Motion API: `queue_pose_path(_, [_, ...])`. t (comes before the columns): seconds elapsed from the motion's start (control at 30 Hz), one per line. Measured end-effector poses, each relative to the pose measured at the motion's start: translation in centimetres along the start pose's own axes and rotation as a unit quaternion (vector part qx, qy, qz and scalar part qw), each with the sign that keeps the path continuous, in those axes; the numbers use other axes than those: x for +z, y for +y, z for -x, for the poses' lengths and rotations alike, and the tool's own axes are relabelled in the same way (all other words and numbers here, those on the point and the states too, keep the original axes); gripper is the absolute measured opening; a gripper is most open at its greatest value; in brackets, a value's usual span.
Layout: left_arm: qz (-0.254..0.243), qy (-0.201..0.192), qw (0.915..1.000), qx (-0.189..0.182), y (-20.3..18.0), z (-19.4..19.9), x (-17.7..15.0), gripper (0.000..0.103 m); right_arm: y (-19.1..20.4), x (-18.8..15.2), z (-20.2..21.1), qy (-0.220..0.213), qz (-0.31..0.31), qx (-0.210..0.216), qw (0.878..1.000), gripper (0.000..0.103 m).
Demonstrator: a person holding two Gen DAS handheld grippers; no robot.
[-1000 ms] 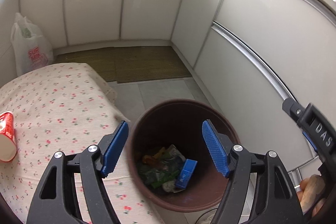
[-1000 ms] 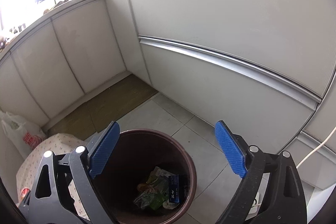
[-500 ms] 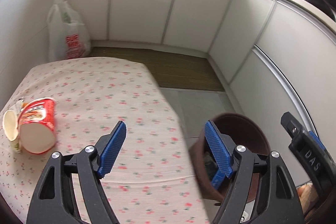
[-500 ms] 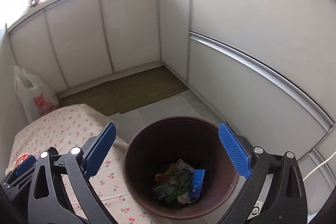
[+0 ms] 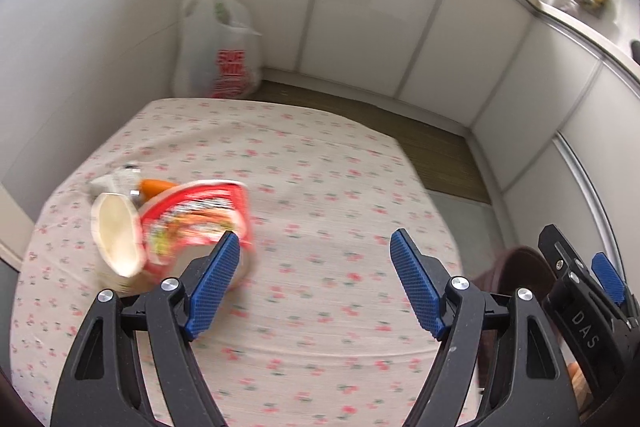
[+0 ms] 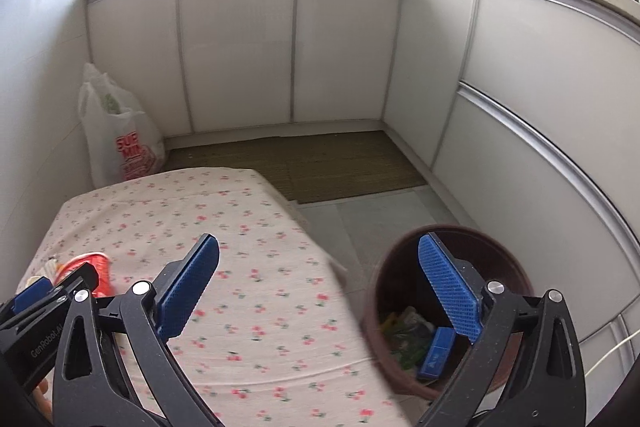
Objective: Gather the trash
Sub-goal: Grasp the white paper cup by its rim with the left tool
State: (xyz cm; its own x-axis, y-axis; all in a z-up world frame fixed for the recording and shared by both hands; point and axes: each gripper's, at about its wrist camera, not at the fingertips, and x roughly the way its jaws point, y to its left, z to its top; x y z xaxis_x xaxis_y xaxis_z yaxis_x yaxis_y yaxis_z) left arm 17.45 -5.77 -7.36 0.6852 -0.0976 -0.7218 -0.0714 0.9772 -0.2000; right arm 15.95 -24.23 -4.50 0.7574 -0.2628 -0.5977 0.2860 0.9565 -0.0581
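the red instant-noodle cup (image 5: 192,223) lies on its side at the left of the flowered desk (image 5: 328,195), its pale lid (image 5: 114,231) peeled open toward you, with small scraps (image 5: 132,183) and something orange just behind it. your left gripper (image 5: 314,283) stands with jaws apart and nothing between them, its left finger overlapping the cup in view. your right gripper (image 6: 320,291), whose jaws have just been opening, is wide and empty between desk and brown bin (image 6: 448,307).

risk: a tipped cup is likely to roll or crush if you close across its thin wall; the loose lid may tear free; leftover liquid could spill on the cloth.

hard to make out: motion blur smears the cup's print and the scraps behind it; whether finger and cup touch cannot be told; the bin's near rim is cut off behind the right gripper. a white plastic bag (image 5: 216,39) stands by the wall.
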Motion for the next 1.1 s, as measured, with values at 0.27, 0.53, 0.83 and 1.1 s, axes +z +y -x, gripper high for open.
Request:
queue_pose_path(0.27, [-0.002, 0.001, 0.9978, 0.066, 8.0, 0.5, 1.1, 0.081, 6.9, -0.5, 0.3, 0.000, 0.029, 0.042, 0.999, 0.096])
queue_pose_path(0.53, [0.044, 0.052, 0.9934, 0.092, 15.9, -1.8, 1.4, 0.081, 12.1, -1.7, 0.2, 0.008, 0.064, 0.064, 0.996, 0.096])
queue_pose_path(0.83, [0.097, 0.102, 0.9879, 0.064, 18.7, -5.2, 1.0, 0.081, 15.3, -2.5, -0.1, 0.016, 0.093, 0.079, 0.992, 0.096])
queue_pose_path(1.1, [0.116, 0.127, 0.9840, 0.048, 19.2, -6.6, 0.5, 0.073, 15.9, -2.8, -0.7, 0.027, 0.099, 0.089, 0.991, 0.096])
